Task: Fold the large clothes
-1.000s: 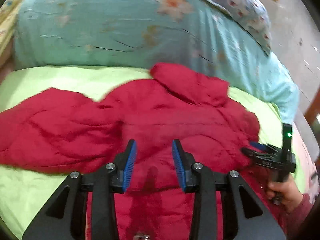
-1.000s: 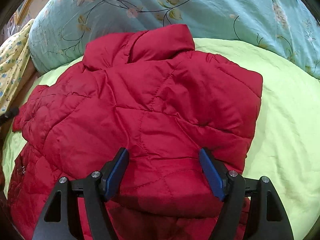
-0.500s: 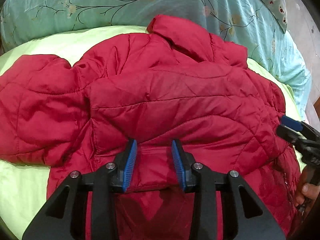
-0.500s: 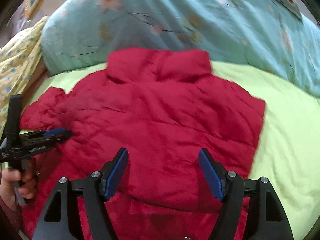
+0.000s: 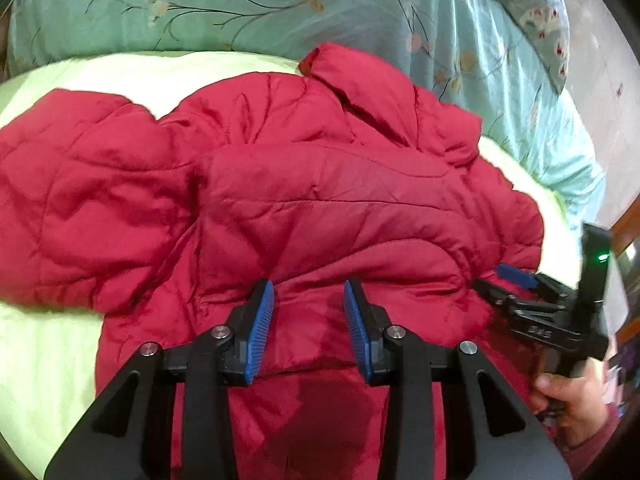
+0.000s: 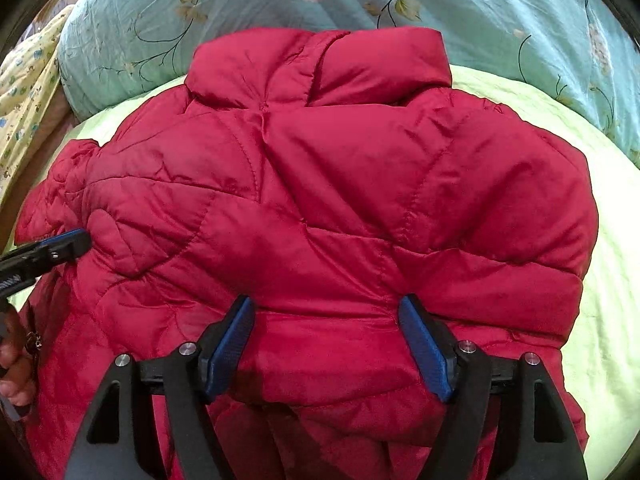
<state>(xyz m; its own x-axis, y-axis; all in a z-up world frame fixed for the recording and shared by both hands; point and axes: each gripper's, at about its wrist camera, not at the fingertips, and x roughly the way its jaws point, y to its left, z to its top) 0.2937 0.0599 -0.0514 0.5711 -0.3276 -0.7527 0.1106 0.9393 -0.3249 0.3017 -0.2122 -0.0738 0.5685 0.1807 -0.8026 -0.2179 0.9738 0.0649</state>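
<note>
Right wrist view | both hands are hovering over red puffer jacket [image 6: 320,208] | right gripper [image 6: 326,350] gaping, left gripper [image 5: 309,326] part-open, neither gripping | advice: pinch the hem evenly.

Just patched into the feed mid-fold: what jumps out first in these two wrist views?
A big red quilted puffer jacket fills both views, spread on a lime-green bedsheet with its stand-up collar toward the teal floral quilt behind. Both claws hover open over its near hem, the left claw narrower than the right claw. One sleeve sprawls out to the left in the left wrist view.
</note>
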